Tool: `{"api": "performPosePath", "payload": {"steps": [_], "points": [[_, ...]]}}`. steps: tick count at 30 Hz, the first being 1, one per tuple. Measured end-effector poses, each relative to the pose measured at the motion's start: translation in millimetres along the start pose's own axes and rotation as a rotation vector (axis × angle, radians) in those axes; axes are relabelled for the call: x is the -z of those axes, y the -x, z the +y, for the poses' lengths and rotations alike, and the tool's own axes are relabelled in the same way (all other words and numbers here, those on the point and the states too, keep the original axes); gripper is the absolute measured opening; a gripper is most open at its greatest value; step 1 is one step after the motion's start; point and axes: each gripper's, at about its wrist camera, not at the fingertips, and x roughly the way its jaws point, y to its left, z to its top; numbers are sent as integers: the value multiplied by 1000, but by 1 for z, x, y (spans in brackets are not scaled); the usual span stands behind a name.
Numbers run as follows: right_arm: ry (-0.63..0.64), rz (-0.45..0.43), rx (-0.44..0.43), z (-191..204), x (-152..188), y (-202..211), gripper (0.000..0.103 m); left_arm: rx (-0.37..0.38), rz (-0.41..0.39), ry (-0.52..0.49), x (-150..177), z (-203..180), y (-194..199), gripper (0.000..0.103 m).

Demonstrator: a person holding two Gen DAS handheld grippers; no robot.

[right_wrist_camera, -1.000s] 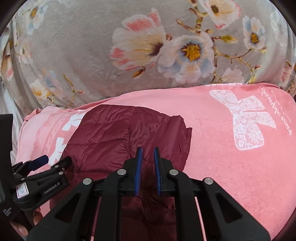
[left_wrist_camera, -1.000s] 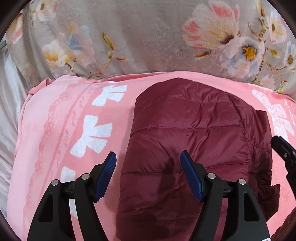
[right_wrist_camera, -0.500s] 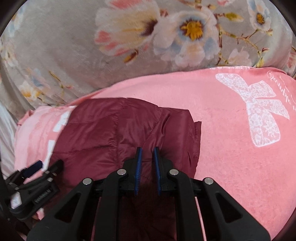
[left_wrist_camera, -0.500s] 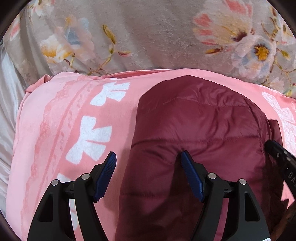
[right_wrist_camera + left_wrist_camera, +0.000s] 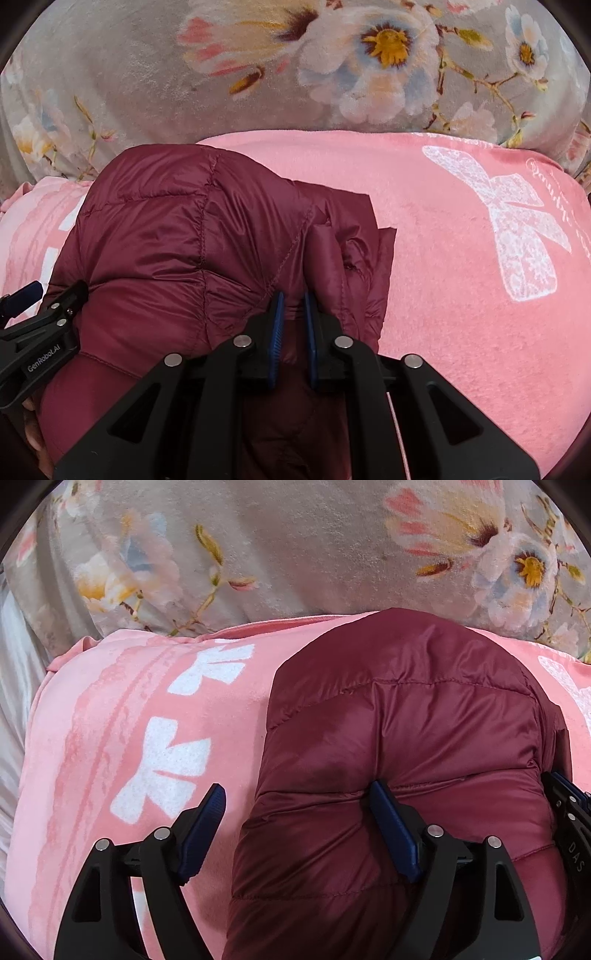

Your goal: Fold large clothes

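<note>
Left wrist view: the left gripper (image 5: 295, 825) stands wide, and its jaws have just been opening further. One finger hangs over the pink blanket (image 5: 110, 738); the other presses into the quilting of the maroon jacket (image 5: 406, 720), denting it. The jacket's left edge lies between the jaws, but the pads do not pinch it. The jacket lies as a puffy folded bundle on the pink blanket, with a grey flowered blanket (image 5: 295, 546) beyond. The other claw shows at the frame's right edge, against the jacket's far side.

Right wrist view: the right gripper (image 5: 294, 317) is drawn narrow, with maroon fabric showing in the slim gap between its pads. It appears clamped on a fold of the jacket at its right side, where loose layers bunch and overlap. The left gripper enters at the left edge, low against the bundle.

Assessment: the step in hand looks like laying the folded part down and pressing it flat, with the left claw letting go. The next move calls for the right claw to release without dragging the layers askew, then smoothing or a further fold. The slippery, springy padding may puff back open.
</note>
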Motion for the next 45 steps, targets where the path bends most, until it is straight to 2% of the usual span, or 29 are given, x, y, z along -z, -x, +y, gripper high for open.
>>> {"api": "performPosePath", "payload": {"steps": [12, 26, 29, 33, 36, 39, 42, 45], "points": [[6, 8, 6, 3, -2, -3, 9, -43, -42, -16, 5, -9, -4, 81], [11, 2, 14, 4, -1, -3, 9, -45, -51, -13, 5, -7, -3, 82], [28, -3, 35, 7, -2, -2, 10, -56, -54, -11, 5, -7, -2, 84], [118, 3, 99, 18, -2, 11, 13, -60, -33, -19, 4, -5, 1, 86], [93, 5, 35, 10, 5, 48, 16, -51, -5, -36, 10, 6, 25, 86], [70, 56, -18, -1, 20, 68, 17, -17, 16, -39, 24, 14, 48, 86], [81, 89, -3, -5, 41, 74, 18, 3, 46, -49, 45, 15, 64, 86], [96, 89, 29, -7, 60, 84, 23, -32, 30, -87, 64, 12, 80, 86]]}}
